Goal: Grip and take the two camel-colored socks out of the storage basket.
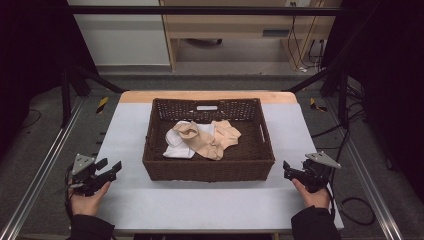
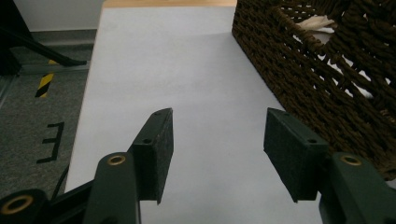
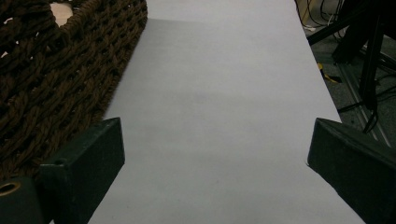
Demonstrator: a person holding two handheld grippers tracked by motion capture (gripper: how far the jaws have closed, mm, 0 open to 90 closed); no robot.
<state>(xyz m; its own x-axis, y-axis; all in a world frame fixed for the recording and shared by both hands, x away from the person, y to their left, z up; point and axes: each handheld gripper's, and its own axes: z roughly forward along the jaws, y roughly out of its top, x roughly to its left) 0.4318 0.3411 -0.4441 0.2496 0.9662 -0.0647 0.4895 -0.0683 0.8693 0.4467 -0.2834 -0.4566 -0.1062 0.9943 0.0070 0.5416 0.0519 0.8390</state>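
wicker basket (image 1: 207, 165) wall hides part of socks (image 1: 202, 139); left tool (image 1: 111, 167), right tool (image 1: 287, 167) spread, empty.

Basket (image 2: 327, 79) wall hides, perhaps, most of the socks (image 2: 315, 22)

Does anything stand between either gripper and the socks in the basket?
Yes: the basket's own woven walls. The beige socks and white sock lie inside it, while the left gripper and right gripper, both open, sit low outside its left and right sides. From above, nothing visible covers the socks.
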